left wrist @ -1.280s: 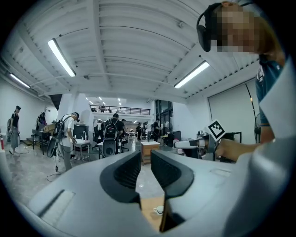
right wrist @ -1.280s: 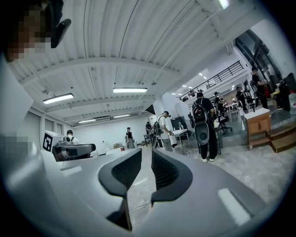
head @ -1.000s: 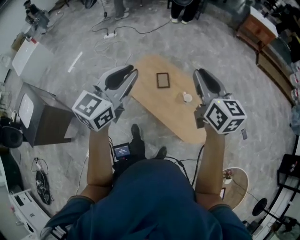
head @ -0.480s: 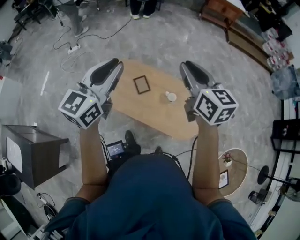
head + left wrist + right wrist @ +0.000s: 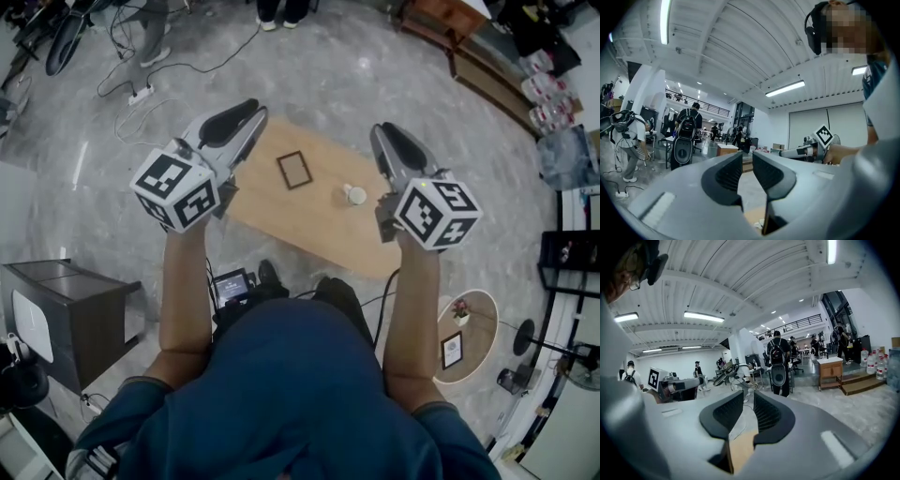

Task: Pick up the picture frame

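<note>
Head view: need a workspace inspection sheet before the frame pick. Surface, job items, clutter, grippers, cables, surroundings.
Surface: oval wooden table on a grey floor.
Job's things: picture frame lies flat on the table; neither gripper touches it.
Clutter: one small white cup-like item to the right of the frame, apart from it.
Grippers: left gripper and right gripper are held up, one to each side of the frame; each has its jaws a little apart with nothing between them.
Cables: power strip and floor cable beyond the table.
Surroundings: dark cabinet at left, round side table at right, people standing further off.
</note>
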A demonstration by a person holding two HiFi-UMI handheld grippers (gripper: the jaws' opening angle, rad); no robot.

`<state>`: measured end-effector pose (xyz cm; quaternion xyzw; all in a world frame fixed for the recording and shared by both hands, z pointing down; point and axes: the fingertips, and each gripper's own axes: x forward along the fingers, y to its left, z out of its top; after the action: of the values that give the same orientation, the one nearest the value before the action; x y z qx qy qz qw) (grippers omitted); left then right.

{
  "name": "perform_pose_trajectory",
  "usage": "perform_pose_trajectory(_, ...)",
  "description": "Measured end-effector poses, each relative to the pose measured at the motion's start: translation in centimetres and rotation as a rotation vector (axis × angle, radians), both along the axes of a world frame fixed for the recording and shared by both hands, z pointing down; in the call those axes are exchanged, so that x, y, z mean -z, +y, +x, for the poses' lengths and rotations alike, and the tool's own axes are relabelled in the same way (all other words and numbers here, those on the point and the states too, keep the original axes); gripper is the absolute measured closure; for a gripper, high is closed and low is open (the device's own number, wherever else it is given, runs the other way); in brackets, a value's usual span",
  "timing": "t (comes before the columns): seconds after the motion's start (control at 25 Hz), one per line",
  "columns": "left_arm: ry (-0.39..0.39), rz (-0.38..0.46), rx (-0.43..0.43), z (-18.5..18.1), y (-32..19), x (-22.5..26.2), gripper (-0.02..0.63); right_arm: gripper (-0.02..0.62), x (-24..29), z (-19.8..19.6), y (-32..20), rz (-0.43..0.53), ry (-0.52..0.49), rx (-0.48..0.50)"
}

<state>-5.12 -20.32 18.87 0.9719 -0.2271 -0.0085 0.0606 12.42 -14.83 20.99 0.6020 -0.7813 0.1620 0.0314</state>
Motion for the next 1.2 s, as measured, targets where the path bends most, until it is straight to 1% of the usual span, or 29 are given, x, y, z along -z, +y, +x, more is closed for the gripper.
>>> perform_pose_trajectory(0.12, -0.001, -0.019, -0.003, -0.3, -0.8, -0.8, 0.538, 0.522, -0.6, -0.6, -0.8, -0.010, -0.002, 0.002)
perform_pose_trajectory(0.32, -0.012, -0.055, 0.022, -0.5, -2.2, -2.7, 0.538, 0.522, -2.3, -0.5, -2.6, -0.031, -0.021, 0.024)
perform_pose_trajectory(0.6, -0.050, -0.112, 0.088, 0.1, -5.1, -5.7, 0.537, 0.522, -5.4, 0.4, -7.0, -0.058, -0.063, 0.088)
perform_pose_trajectory(0.92, -0.104, -0.199, 0.129, 2.1, -8.5, -10.4, 0.529, 0.522, -10.5, 2.0, -11.6, -0.148, -0.096, 0.148)
perform_pose_trajectory(1.2, -0.150, -0.340, 0.154, 4.2, -11.5, -18.1, 0.523, 0.522, -17.7, 2.9, -14.7, -0.266, -0.134, 0.204)
